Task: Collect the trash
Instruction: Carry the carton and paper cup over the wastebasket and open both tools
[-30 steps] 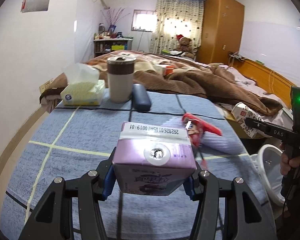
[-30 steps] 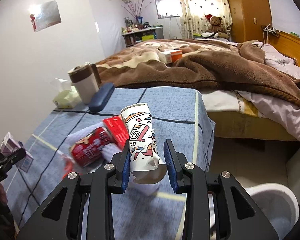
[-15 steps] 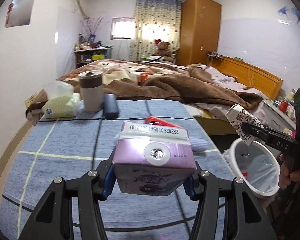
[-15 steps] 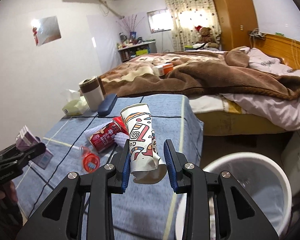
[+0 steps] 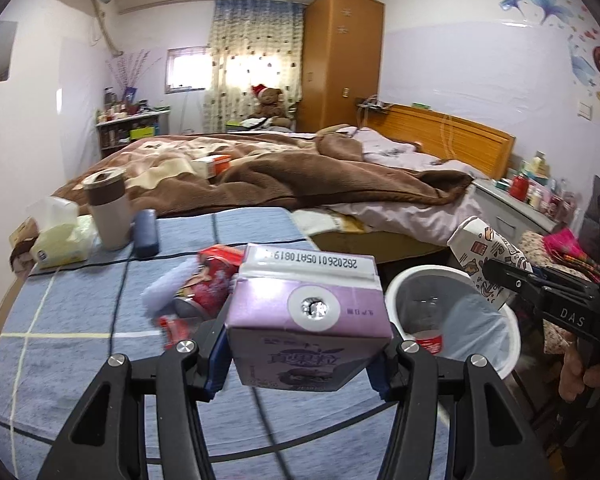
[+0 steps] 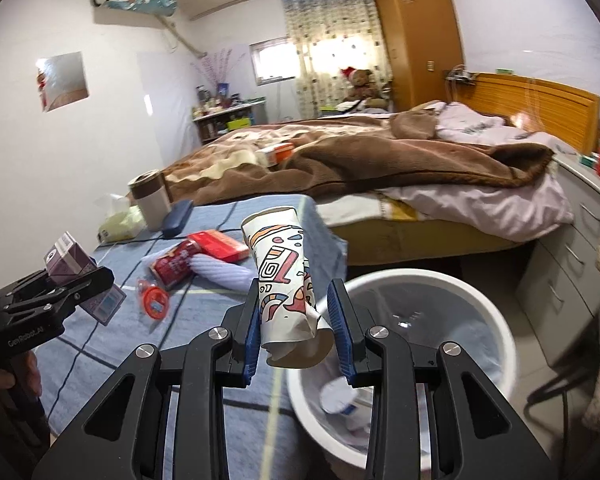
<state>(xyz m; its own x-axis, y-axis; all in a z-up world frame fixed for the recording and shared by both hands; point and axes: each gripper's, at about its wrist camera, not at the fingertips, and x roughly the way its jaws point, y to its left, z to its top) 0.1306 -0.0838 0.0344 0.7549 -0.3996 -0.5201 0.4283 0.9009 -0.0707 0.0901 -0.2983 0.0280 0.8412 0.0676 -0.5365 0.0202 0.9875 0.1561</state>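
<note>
My left gripper (image 5: 301, 354) is clamped on a purple and white drink carton (image 5: 307, 320), its blue pads pressing both side walls and the foil-sealed straw hole facing my camera. My right gripper (image 6: 296, 322) is closed tight on a crushed paper cup with colourful printed patterns (image 6: 286, 280), squeezed flat near its lower end, the rim pointing up and away from me. From the left camera that cup hangs over the far edge of the bin.

Just below and to the right of the cup stands the round white trash bin with a clear plastic liner (image 6: 495, 320), on the floor against the edge of the table; a few white and red scraps lie at its bottom. The carton is over the blue checked tablecloth (image 5: 72, 320), just left of the bin's rim.

Further out on the cloth lie a dented red drink can (image 6: 174, 266), a flat red box (image 6: 220, 246) touching it, a white ribbed object (image 6: 224, 274) beside them and a small red round lid (image 6: 154, 300) nearer the left gripper.

At the table's far end stand a beige tumbler with a brown band (image 5: 108, 212), a dark blue oblong case (image 5: 144, 229) just beside it, and a soft pack of tissues (image 5: 62, 240) to its left.

Beyond the table is a bed with a brown blanket (image 6: 379, 160), then a wooden wardrobe (image 5: 341, 60) and a curtained window.
</note>
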